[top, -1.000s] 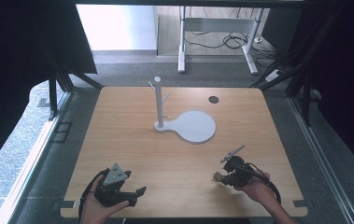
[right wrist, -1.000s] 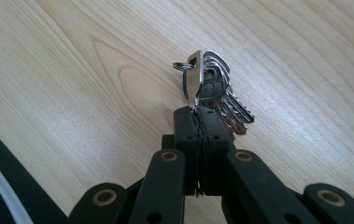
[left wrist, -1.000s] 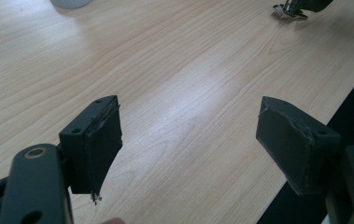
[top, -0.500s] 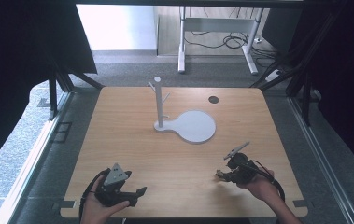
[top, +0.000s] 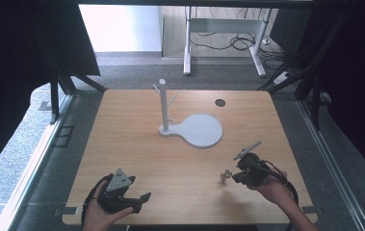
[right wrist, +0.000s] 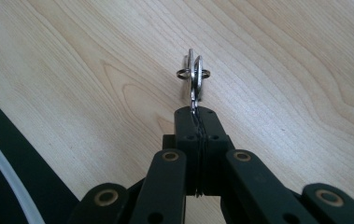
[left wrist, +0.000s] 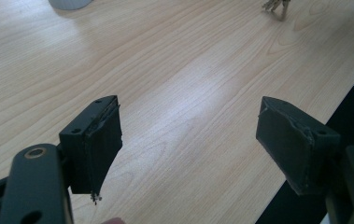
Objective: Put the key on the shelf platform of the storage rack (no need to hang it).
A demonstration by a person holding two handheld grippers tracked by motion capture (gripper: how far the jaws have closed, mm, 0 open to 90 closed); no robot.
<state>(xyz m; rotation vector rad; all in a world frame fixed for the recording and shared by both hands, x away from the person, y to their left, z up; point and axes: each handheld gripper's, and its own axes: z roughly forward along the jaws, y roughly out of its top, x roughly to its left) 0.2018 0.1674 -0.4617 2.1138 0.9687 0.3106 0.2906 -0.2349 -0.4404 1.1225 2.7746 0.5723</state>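
The right gripper (right wrist: 197, 108) has its fingers pressed together on a small bunch of metal key rings (right wrist: 193, 77), which stick out beyond the fingertips. In the high view the key rings (top: 225, 176) hang just above the bench (top: 136, 139), near its front right edge. So the picking up seems done. The white stand (top: 163, 103) with its short pegs rises at the middle of the bench, well apart from the rings, and nothing hangs on it. I judge that carrying the rings there and hooking them on a peg is left. The left gripper (top: 139, 199) rests near the front left edge, its fingers (left wrist: 93, 140) wide apart and holding nothing.
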